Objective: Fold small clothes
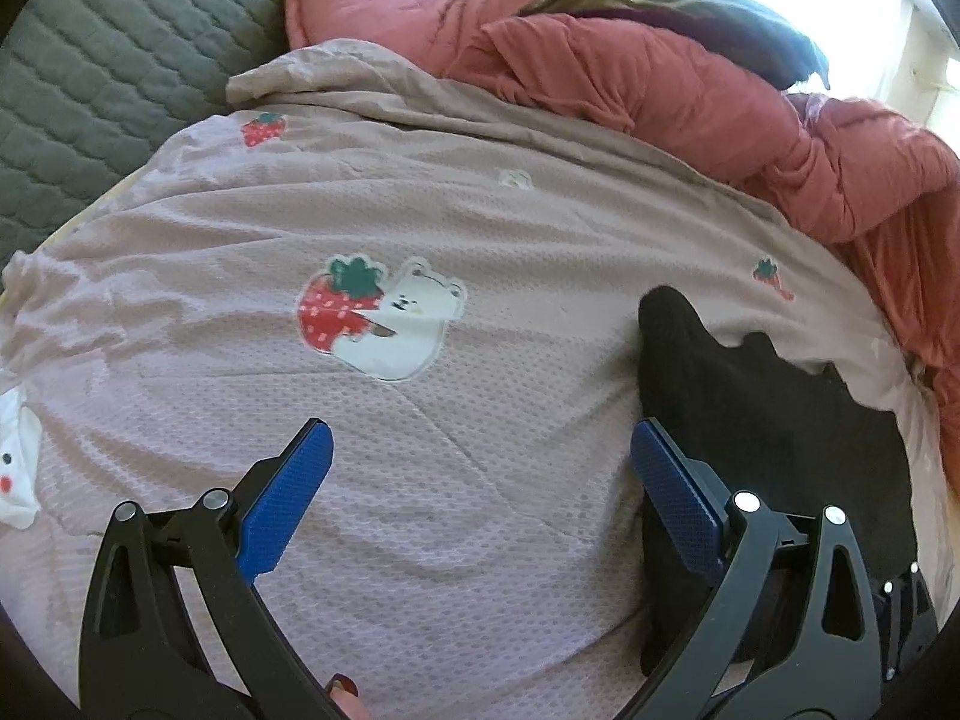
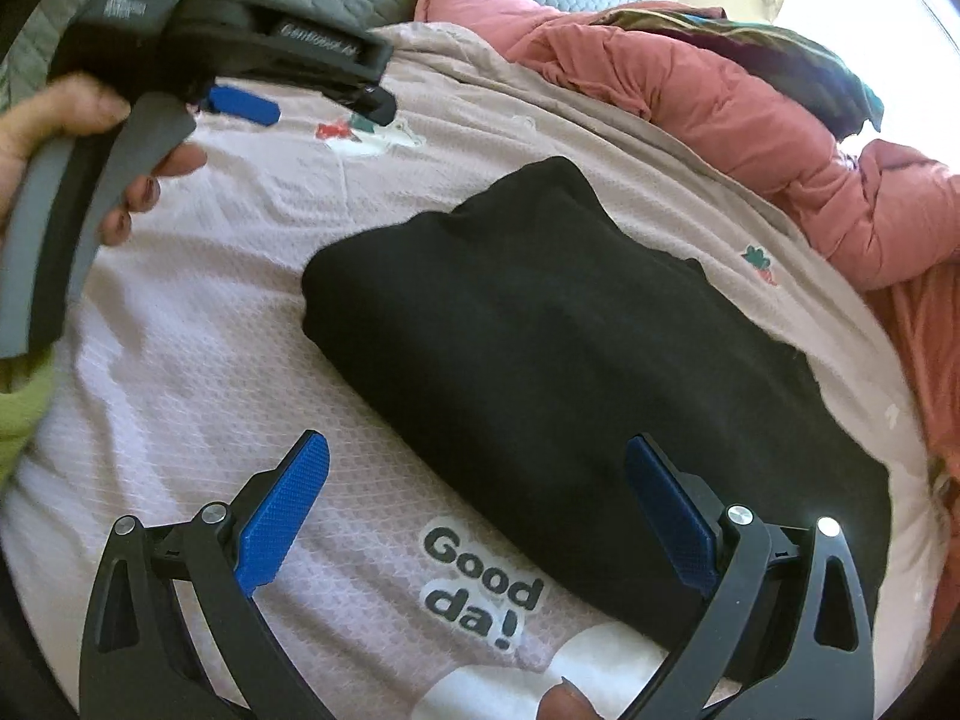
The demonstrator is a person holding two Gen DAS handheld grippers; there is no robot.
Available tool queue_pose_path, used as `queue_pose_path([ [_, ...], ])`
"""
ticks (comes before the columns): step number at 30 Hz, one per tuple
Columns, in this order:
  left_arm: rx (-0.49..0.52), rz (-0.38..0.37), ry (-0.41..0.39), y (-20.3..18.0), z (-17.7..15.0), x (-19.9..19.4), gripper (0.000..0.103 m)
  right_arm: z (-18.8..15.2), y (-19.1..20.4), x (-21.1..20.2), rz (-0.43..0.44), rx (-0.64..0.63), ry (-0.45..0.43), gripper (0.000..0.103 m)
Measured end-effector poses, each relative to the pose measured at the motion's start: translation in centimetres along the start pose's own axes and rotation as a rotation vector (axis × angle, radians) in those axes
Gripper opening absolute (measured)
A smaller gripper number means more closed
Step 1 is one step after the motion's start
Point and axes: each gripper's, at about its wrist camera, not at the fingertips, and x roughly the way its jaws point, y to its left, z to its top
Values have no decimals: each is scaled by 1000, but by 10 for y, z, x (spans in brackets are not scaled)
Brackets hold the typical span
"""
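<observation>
A black garment (image 2: 564,354) lies folded in a compact block on the pink bedsheet (image 2: 198,360). Its edge shows at the right of the left wrist view (image 1: 750,408). My right gripper (image 2: 477,498) is open and empty, just above the near edge of the black garment. My left gripper (image 1: 480,474) is open and empty over bare sheet, left of the garment. It also shows, held in a hand, at the top left of the right wrist view (image 2: 252,102).
A salmon-red quilt (image 1: 690,90) is bunched along the far right side. A grey quilted cover (image 1: 90,78) lies at the far left. Dark multicoloured cloth (image 1: 720,18) rests on the quilt. The sheet bears a strawberry-bear print (image 1: 378,318) and "Good da!" lettering (image 2: 480,588).
</observation>
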Motion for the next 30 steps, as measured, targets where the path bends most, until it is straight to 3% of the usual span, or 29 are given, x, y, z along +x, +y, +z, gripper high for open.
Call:
queue_pose_path([
  [10,55,5,22,-16,-3,10,93,7,-1,25,-109,-47,-3,99],
  [23,79,-22,59,-41,0,25,93,21,-11,34,-161,-30,-63,98],
  [27,22,-151,122,-46,4,36,93,19,-22,20,-176,22,-128,94],
  [30,-27,-245,184,-49,0,48,93,16,-28,11,-152,52,-159,81],
])
